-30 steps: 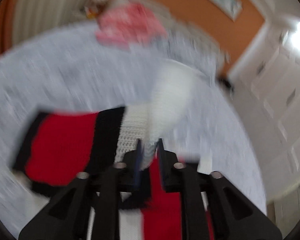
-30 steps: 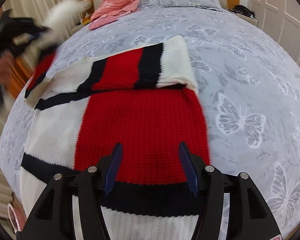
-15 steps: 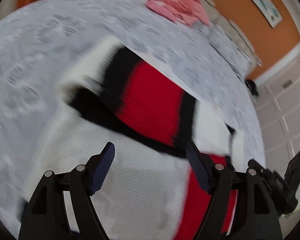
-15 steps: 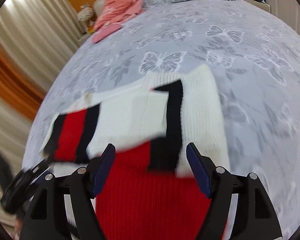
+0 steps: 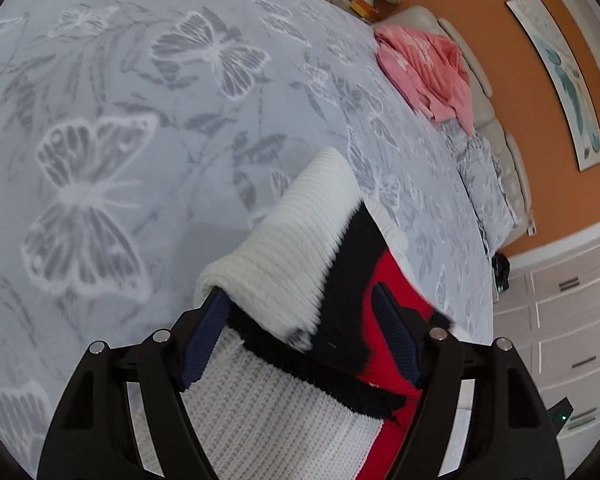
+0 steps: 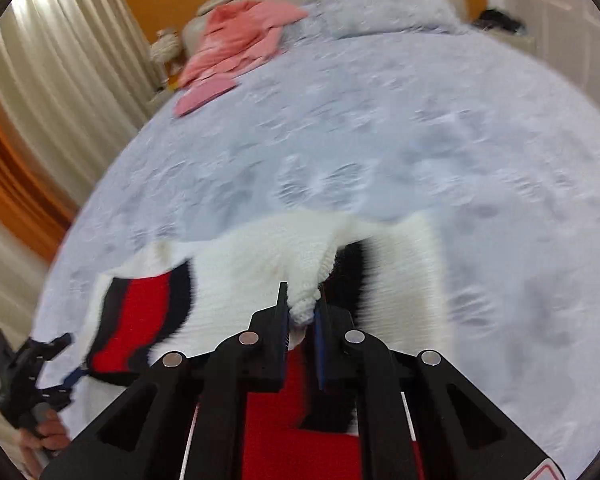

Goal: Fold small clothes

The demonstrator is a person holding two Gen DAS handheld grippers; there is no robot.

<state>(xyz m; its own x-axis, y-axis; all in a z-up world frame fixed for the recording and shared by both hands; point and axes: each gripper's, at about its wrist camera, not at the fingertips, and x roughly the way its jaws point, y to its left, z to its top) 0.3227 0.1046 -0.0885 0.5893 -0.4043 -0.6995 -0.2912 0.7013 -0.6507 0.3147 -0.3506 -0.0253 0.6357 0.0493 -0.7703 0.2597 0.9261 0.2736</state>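
A knit sweater in white, black and red (image 5: 300, 264) lies on the bed, its sleeves folded across the body. My left gripper (image 5: 300, 312) is open, its fingers on either side of a folded sleeve's white cuff and black band, low over the knit. My right gripper (image 6: 302, 308) is shut on a bunched white fold of the sweater (image 6: 260, 264). The left gripper also shows at the lower left of the right wrist view (image 6: 32, 376), by the red and black sleeve end.
The bed has a grey butterfly-print cover (image 5: 100, 120). Pink clothes (image 5: 428, 68) lie by the headboard, also in the right wrist view (image 6: 236, 44). A grey pillow (image 6: 384, 12) lies at the head. Curtains (image 6: 60, 80) hang to the left; white cabinets (image 5: 564, 312) stand right.
My right gripper has gone from open to shut on the sweater's white fold. My left gripper stayed open and moved down over the folded sleeve cuff.
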